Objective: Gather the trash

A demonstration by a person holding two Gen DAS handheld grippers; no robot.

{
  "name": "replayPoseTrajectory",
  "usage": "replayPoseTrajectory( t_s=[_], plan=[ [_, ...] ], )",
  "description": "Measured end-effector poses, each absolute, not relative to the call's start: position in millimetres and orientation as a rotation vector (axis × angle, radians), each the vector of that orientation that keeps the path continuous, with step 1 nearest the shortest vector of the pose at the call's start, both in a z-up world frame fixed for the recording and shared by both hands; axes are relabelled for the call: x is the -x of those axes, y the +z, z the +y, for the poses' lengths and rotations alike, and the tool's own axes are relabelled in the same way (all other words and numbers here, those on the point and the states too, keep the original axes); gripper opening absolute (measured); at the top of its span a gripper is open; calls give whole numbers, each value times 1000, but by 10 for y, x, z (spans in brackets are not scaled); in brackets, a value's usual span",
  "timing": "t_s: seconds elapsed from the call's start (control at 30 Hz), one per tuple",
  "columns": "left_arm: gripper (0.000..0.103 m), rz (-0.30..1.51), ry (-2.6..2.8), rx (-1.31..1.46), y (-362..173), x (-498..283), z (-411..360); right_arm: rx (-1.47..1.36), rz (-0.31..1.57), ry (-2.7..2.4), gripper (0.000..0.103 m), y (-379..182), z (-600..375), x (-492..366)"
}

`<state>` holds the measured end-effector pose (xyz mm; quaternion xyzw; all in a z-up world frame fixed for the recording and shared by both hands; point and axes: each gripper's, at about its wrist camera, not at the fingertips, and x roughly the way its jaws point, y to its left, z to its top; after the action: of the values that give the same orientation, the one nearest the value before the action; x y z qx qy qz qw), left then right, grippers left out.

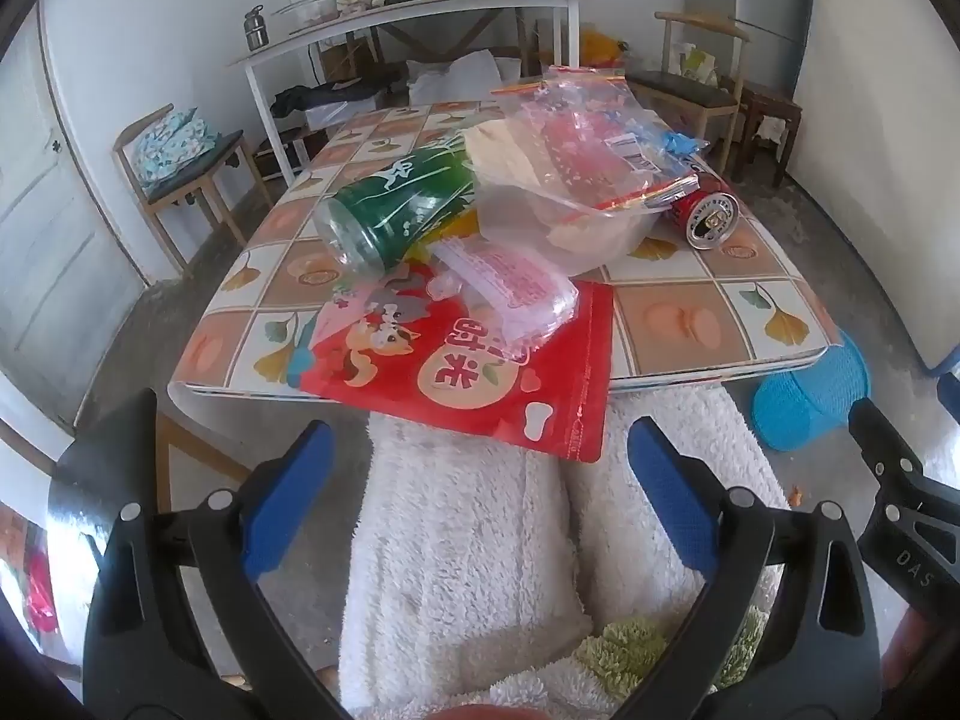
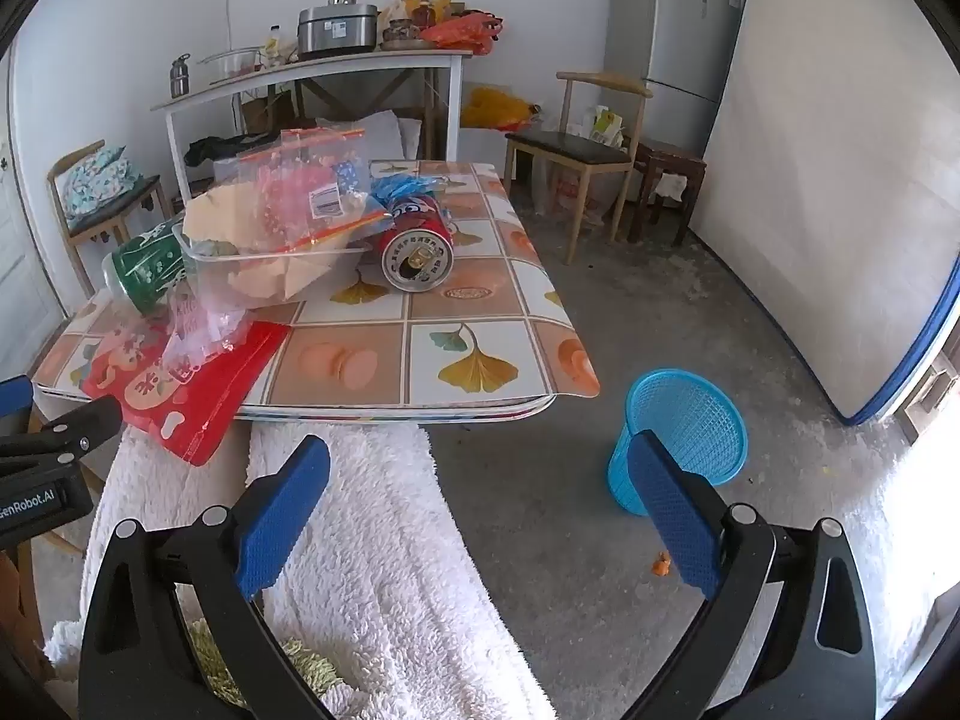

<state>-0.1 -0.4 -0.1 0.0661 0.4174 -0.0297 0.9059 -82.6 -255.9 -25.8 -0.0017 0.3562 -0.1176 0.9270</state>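
Left wrist view: left tool (image 1: 480, 468) held released and empty, blue pads spread wide, short of the near edge of the tile-patterned worktop (image 1: 690, 324). Piled there, untouched: flat red snack pouch with cartoon print (image 1: 468, 378) overhanging the near edge, crumpled clear wrapper with pink print (image 1: 516, 288) on top of it, green-labelled clear plastic bottle (image 1: 396, 210) lying on its side to the left, clear plastic tub (image 1: 576, 222) stuffed with zip bags and paper, red drink can (image 1: 711, 213) tipped over at the right. Blue mesh wastebasket (image 1: 810, 396) on the floor to the right, below the worktop.

Right wrist view: right tool (image 2: 480, 480) likewise spread open, gripping nothing, hovering over white-fleece-clad legs. Same litter heaped on the left half of the worktop; can beside the tub. Wastebasket upright on the concrete floor, apparently empty as far as visible. Judged at the very start: nothing collected, every piece left to move.
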Motion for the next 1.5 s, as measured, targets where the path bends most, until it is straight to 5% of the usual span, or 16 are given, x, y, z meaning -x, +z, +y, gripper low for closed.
replayPoseTrajectory(
  t_s=[1.5],
  plan=[
    [94,876,-24,-107,-46,-51,98,11,723,-245,97,-256,-2536,817]
  ],
)
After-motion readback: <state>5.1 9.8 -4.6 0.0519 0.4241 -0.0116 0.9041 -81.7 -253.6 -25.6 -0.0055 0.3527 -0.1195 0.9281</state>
